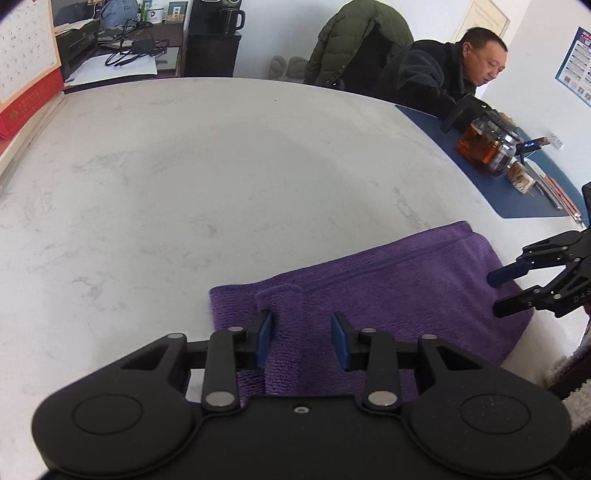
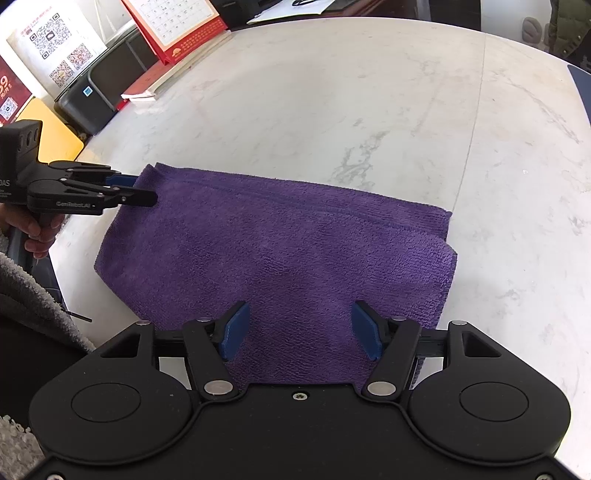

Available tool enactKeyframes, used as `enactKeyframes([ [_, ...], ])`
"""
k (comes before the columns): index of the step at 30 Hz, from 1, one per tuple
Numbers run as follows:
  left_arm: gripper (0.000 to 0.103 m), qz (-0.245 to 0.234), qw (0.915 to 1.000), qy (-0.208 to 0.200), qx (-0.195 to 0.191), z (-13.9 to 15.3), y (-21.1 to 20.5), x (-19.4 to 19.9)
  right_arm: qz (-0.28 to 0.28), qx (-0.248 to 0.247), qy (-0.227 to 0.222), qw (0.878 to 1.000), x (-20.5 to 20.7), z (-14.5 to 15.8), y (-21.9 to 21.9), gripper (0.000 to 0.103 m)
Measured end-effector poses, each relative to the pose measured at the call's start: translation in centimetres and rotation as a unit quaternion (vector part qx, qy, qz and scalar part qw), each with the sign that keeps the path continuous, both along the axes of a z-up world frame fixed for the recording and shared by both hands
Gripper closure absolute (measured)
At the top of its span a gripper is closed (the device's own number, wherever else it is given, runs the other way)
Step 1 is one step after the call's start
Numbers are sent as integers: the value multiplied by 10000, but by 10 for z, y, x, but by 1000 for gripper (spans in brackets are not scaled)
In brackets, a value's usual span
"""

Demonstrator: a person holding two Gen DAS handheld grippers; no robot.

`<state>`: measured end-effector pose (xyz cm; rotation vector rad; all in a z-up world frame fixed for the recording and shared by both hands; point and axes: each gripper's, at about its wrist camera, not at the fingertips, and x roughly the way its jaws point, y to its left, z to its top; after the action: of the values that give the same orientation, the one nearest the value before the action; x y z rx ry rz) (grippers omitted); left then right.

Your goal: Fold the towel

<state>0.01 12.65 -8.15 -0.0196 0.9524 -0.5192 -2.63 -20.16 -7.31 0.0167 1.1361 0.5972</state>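
Note:
A purple towel (image 1: 388,288) (image 2: 277,251) lies folded on the white marble table (image 1: 221,166), its stacked layers showing along the right edge in the right wrist view. My left gripper (image 1: 302,338) is open above the towel's left end, where a small raised tuck of cloth sits by its left pad (image 1: 264,339). In the right wrist view the left gripper (image 2: 142,190) has its tips at the towel's far left corner. My right gripper (image 2: 299,328) is open over the towel's near edge, nothing pinched. In the left wrist view the right gripper (image 1: 494,293) has its tips at the towel's right edge.
A person (image 1: 443,74) sits at the far side by a glass teapot (image 1: 487,147) on a blue mat (image 1: 517,199). A red desk calendar (image 2: 177,29) and a black printer (image 2: 99,96) stand off the table's left. A hand (image 2: 40,229) holds the left gripper.

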Motion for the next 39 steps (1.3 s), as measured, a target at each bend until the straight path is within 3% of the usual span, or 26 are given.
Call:
enactKeyframes([
  [3, 71, 25, 9997, 26, 258, -6, 0, 1, -15, 8, 2, 10000, 0, 0, 1, 41],
  [10, 72, 89, 9996, 142, 236, -4, 5, 5, -17, 12, 3, 10000, 0, -1, 2, 41],
  [15, 89, 311, 9989, 211, 271, -5, 5, 9, -19, 29, -14, 10000, -1, -2, 0, 41],
  [20, 92, 294, 9985, 172, 439, -4, 1, 9, -62, 81, -71, 9999, -2, -1, -2, 41],
  [30, 92, 32, 9951, -69, 991, -4, -15, 3, -535, 108, -737, 9958, 16, 12, -45, 54],
  [39, 92, 231, 9930, 29, 1161, -3, -23, 4, 570, 513, -886, 9931, 61, -1, -48, 56],
])
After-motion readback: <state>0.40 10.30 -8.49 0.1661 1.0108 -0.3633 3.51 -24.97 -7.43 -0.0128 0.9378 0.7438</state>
